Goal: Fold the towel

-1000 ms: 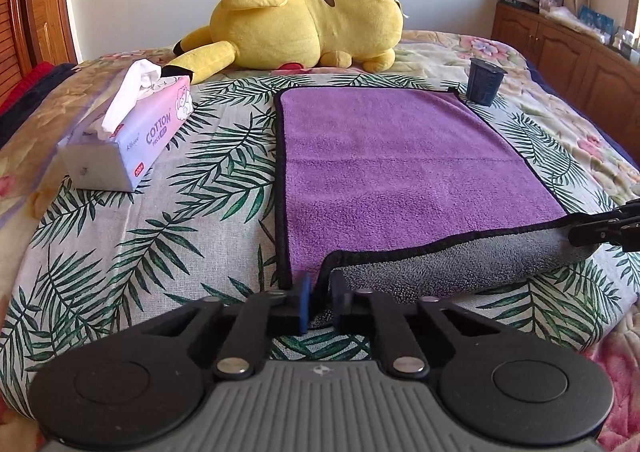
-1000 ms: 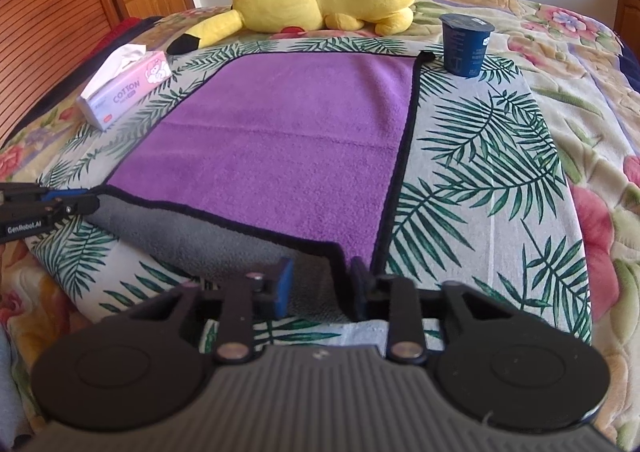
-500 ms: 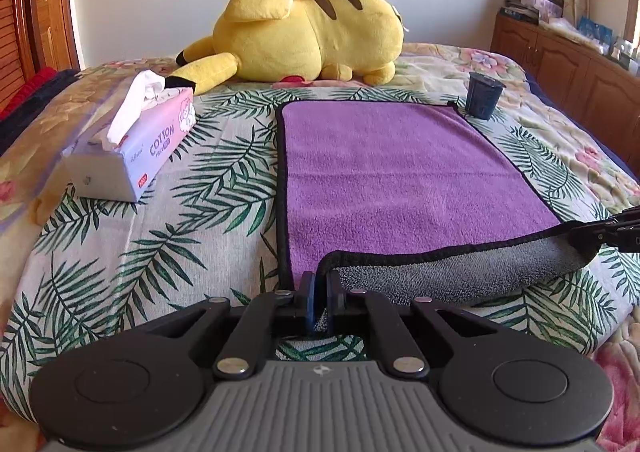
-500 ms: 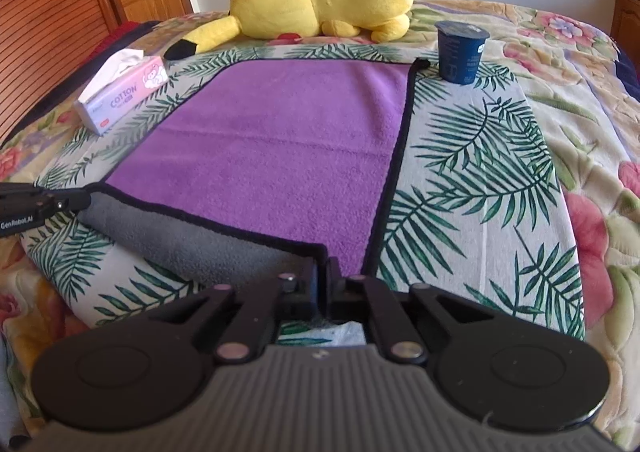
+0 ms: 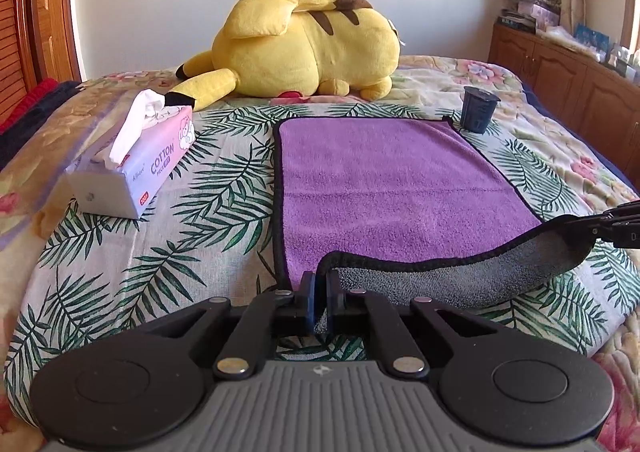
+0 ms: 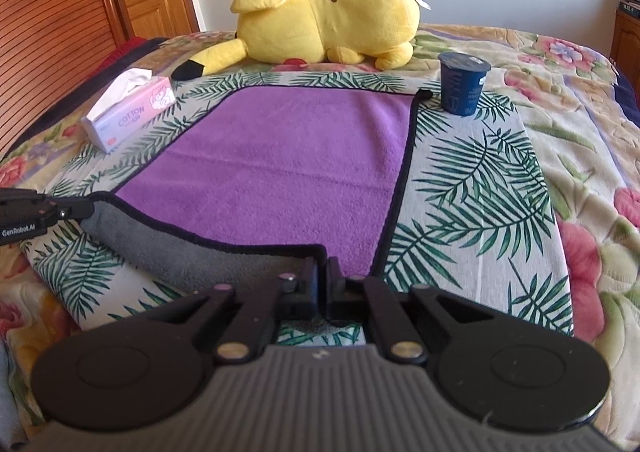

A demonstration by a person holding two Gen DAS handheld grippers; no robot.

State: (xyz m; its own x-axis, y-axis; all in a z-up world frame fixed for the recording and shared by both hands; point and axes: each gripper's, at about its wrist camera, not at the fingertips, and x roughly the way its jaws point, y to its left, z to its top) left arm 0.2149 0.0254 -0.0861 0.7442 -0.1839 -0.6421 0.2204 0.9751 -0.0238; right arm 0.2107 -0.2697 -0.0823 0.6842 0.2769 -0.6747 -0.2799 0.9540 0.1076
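A purple towel (image 5: 384, 179) with a black hem and grey underside lies flat on the bed; it also shows in the right wrist view (image 6: 288, 163). Its near edge is lifted and curls over, grey side up. My left gripper (image 5: 320, 284) is shut on the towel's near left corner. My right gripper (image 6: 323, 272) is shut on the near right corner. The right gripper shows at the right edge of the left wrist view (image 5: 612, 226). The left gripper shows at the left edge of the right wrist view (image 6: 40, 211).
A yellow plush toy (image 5: 304, 47) lies beyond the towel. A tissue pack (image 5: 132, 163) sits to the left, a dark blue cup (image 6: 462, 83) at the towel's far right corner. The leaf-print cloth (image 6: 480, 191) covers the bed. Wooden cabinets (image 5: 568, 75) stand right.
Both grippers closed on the towel's near corners and lifted the near edge; the grey underside now curls up higher off the bed.
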